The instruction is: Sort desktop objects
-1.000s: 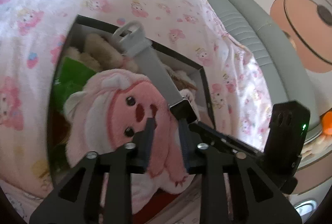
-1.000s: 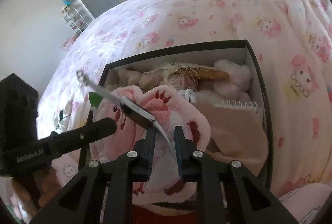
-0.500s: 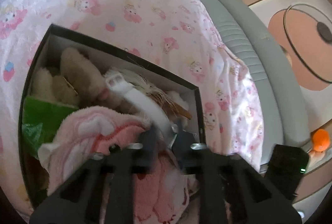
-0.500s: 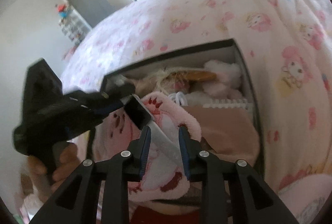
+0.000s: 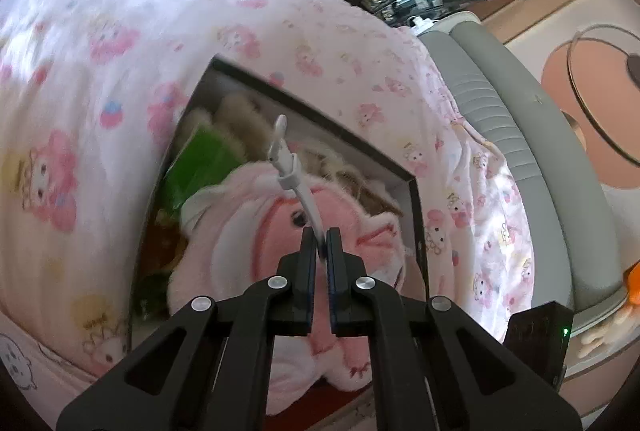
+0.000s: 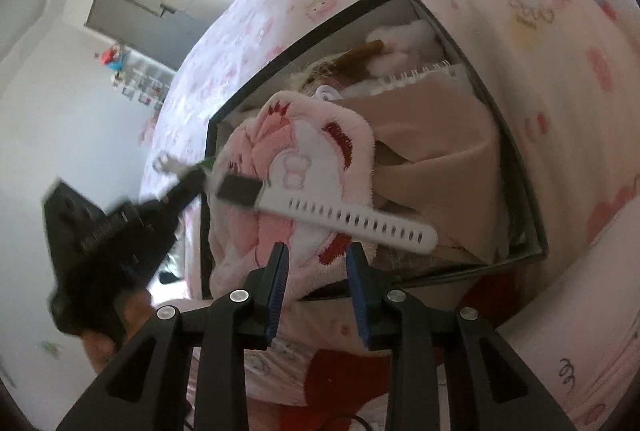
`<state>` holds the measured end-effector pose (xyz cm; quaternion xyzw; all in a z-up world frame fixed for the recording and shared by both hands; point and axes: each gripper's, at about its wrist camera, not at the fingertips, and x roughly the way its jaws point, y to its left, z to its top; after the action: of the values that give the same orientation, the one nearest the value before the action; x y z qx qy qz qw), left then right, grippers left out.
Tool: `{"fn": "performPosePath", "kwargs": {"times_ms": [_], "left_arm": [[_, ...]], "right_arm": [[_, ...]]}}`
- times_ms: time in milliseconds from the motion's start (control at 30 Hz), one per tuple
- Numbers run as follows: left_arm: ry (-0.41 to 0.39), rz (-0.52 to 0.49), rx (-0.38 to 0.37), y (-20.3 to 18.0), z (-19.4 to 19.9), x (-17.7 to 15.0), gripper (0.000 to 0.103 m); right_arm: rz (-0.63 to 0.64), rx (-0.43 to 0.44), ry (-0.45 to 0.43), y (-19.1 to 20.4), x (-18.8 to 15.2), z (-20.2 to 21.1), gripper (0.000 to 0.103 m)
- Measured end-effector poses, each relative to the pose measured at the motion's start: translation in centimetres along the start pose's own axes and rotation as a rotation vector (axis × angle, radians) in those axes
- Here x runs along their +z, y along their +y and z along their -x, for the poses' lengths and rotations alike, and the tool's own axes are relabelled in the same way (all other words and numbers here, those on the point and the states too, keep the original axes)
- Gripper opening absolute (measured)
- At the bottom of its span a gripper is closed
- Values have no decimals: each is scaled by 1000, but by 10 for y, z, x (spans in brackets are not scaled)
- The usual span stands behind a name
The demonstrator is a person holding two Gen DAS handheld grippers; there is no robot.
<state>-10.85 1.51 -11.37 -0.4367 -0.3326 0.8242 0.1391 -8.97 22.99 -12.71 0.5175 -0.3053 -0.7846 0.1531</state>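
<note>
A watch [image 6: 238,191] with a black face and white strap hangs in the air over an open black box [image 6: 520,167]. My left gripper [image 5: 318,243] is shut on the strap's buckle half [image 5: 298,187]; in the right wrist view this gripper [image 6: 196,178] reaches in from the left, blurred. The perforated half of the strap [image 6: 360,221] sticks out just past my right gripper [image 6: 316,251], whose jaws are opening with nothing pressed between them. A pink plush toy [image 5: 256,231] fills the near part of the box [image 5: 320,119].
The box also holds a green packet [image 5: 204,159], beige cloth over a spiral notebook [image 6: 432,135] and fluffy toys at the far end. It lies on a pink cartoon-print bedspread [image 5: 120,31]. A grey padded edge [image 5: 520,135] runs along the right.
The left gripper has closed on the buckle half of the strap. The right gripper has let go of the perforated half, rolled and drawn back, so the watch now hangs from the left gripper.
</note>
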Motion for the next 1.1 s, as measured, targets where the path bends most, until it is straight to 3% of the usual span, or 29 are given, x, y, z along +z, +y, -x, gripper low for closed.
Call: {"fn": "performPosePath", "kwargs": {"times_ms": [100,233,400,567,700,867,1100], "left_arm": [[-13,2,4,4,6,-3,3],[-8,-6,0,4,7,-5,3],[5,22,-9,14,5,-4,6],[23,55,-29,22,0,-3,9],[27,79,-38,26,-4,-2,11],[16,38,-46,21,0,-1,7],[1,-21,-76,0,6,5,4]], "right_arm": [[-59,5,-23,-9,4,4,36],[-176,33,-11,-27,3,-3,38],[-264,80,-63,-36,3,-3,41],[-266,79,-109,-32,5,-8,42],[-226,8,-161,-15,6,-13,42],[-195,1,-198,-15,4,-17,25],[-128,-4,-236,-7,14,-3,19]]}}
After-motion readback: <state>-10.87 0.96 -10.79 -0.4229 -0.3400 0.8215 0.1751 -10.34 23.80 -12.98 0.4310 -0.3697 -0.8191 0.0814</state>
